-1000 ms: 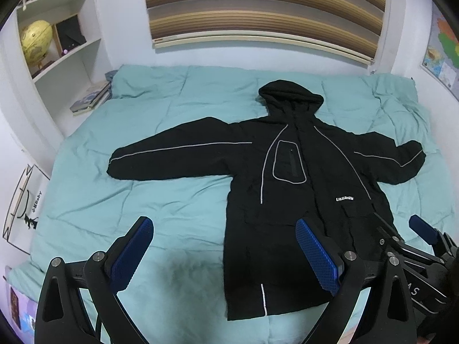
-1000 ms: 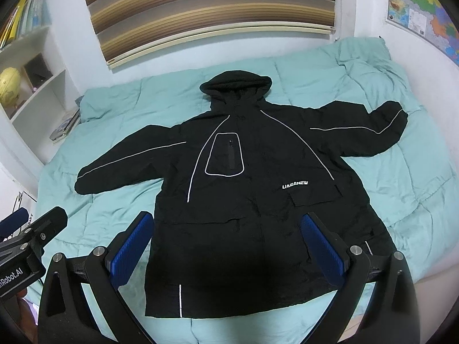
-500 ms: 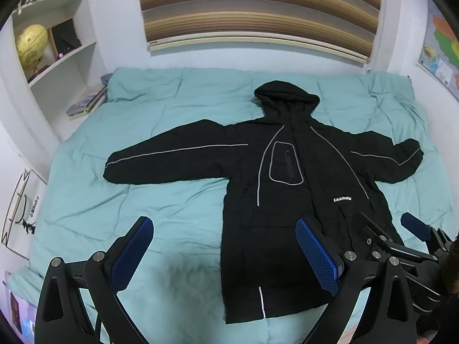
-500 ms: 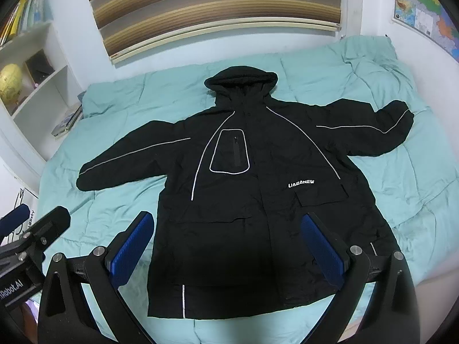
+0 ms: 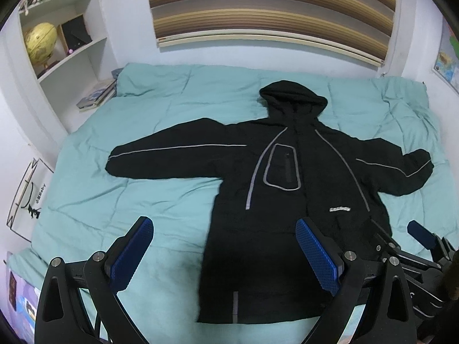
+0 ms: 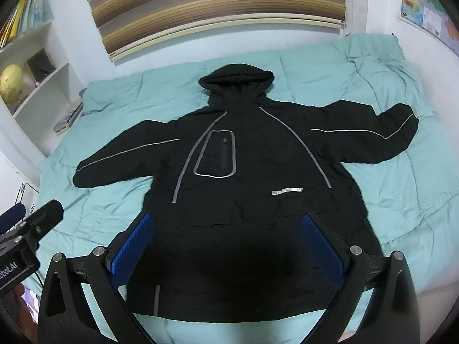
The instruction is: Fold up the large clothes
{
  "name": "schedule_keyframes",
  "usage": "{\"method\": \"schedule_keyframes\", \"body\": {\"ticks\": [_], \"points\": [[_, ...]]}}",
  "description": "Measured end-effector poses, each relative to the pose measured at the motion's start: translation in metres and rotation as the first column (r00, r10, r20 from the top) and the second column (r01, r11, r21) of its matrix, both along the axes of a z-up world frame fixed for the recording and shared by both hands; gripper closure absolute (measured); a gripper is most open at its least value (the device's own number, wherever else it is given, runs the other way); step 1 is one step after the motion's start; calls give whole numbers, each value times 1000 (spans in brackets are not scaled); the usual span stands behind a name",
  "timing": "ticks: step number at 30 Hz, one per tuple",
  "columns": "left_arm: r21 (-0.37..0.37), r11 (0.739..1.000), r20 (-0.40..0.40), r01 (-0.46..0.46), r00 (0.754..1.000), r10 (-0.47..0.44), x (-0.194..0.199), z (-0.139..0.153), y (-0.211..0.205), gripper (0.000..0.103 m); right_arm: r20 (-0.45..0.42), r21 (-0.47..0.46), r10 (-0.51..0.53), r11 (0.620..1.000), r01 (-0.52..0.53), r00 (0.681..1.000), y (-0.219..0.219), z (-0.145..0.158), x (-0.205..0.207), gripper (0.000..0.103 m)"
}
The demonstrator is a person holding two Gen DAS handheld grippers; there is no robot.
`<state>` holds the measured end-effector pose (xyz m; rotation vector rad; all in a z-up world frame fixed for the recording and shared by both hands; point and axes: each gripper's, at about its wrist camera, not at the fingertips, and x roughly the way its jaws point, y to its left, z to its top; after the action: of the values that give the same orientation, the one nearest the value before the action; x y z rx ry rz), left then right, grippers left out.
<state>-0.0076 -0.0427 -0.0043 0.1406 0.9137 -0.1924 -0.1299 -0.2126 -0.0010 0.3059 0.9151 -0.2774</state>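
Both my grippers hang above the near edge of the bed, jaws spread wide and holding nothing. Ahead of my left gripper (image 5: pixel 225 253) lies a black hooded jacket (image 5: pixel 287 206), face up and flat on the teal quilt (image 5: pixel 160 200); its body sits ahead and to the right of my left jaws, with my right blue pad (image 5: pixel 317 259) over the lower front panel and my left pad over bare quilt. My right gripper (image 6: pixel 226 248) is centred over the jacket's lower half, both blue pads framing the dark cloth above the hem. The hood (image 6: pixel 236 78) points away from me toward the wall. Both sleeves are stretched out sideways: the left sleeve (image 5: pixel 163 159) runs far out to the left of my left jaws, the right sleeve (image 6: pixel 373 137) reaches out right, cuff angled slightly upward. Grey reflective piping traces the sleeves, the chest pocket (image 6: pixel 219 154) and the front seams; a small light logo strip (image 6: pixel 287 192) sits on the right chest, lettering blurred. From the right wrist view, my left gripper shows at far left, beside the quilt edge. Beyond the bed: a striped blind (image 5: pixel 269 11), shelves with a yellow globe (image 5: pixel 43 43) far left, a wall map (image 6: pixel 427 8) far right.
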Motion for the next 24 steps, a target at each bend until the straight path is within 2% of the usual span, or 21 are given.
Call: {"method": "schedule_keyframes", "body": {"ticks": [13, 19, 24], "points": [[45, 999, -40, 10, 999, -8, -37, -13, -113, 3, -41, 73, -58, 995, 61, 997, -119, -19, -31, 0], [33, 998, -60, 48, 997, -46, -51, -19, -153, 3, -40, 89, -108, 990, 112, 993, -167, -23, -49, 0], [24, 994, -91, 105, 991, -103, -59, -26, -174, 3, -44, 85, -154, 984, 157, 987, -190, -28, -68, 0]]}}
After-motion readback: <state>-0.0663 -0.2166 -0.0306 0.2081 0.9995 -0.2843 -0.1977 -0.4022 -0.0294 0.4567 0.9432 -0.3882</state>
